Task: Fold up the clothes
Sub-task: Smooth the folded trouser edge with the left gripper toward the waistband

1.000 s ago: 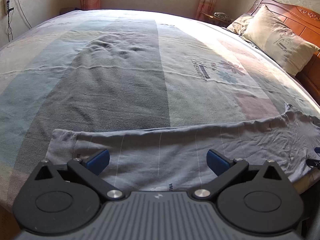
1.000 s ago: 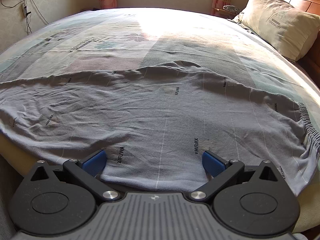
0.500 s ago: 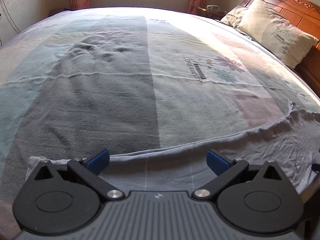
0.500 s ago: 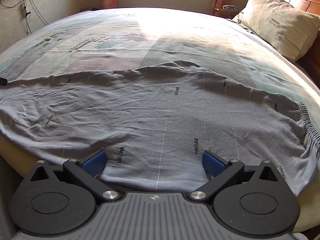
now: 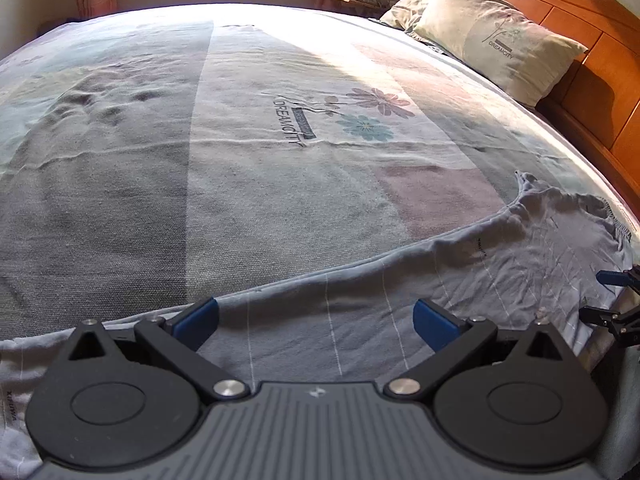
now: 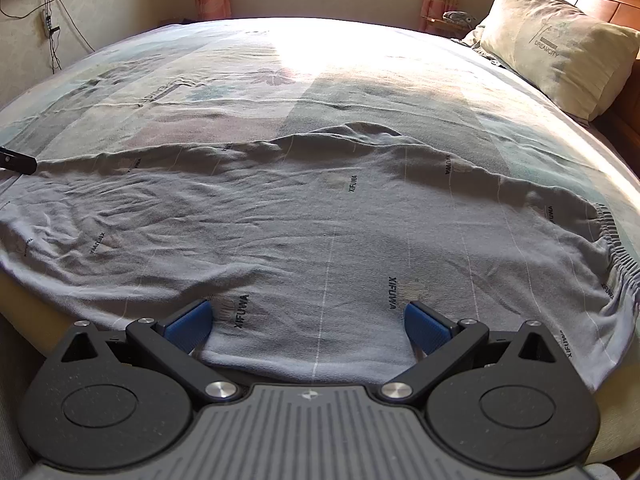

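Observation:
A pair of grey trousers with thin white lines and small dark lettering lies spread along the near edge of the bed; its gathered waistband is at the right. In the left wrist view the same trousers run from lower left to the right. My left gripper is open just above the cloth near its leg end. My right gripper is open over the cloth's near edge, nothing between its blue pads. The right gripper's tips show at the right edge of the left wrist view.
The bed has a patchwork sheet with flower prints. Pillows lean on a wooden headboard at the right. A nightstand, curtains and a window stand beyond the bed; cables hang on the left wall.
The left gripper has moved forward and turned right, so less cloth shows ahead of it and the headboard is larger in view. The right gripper has stayed still. Both stay open.

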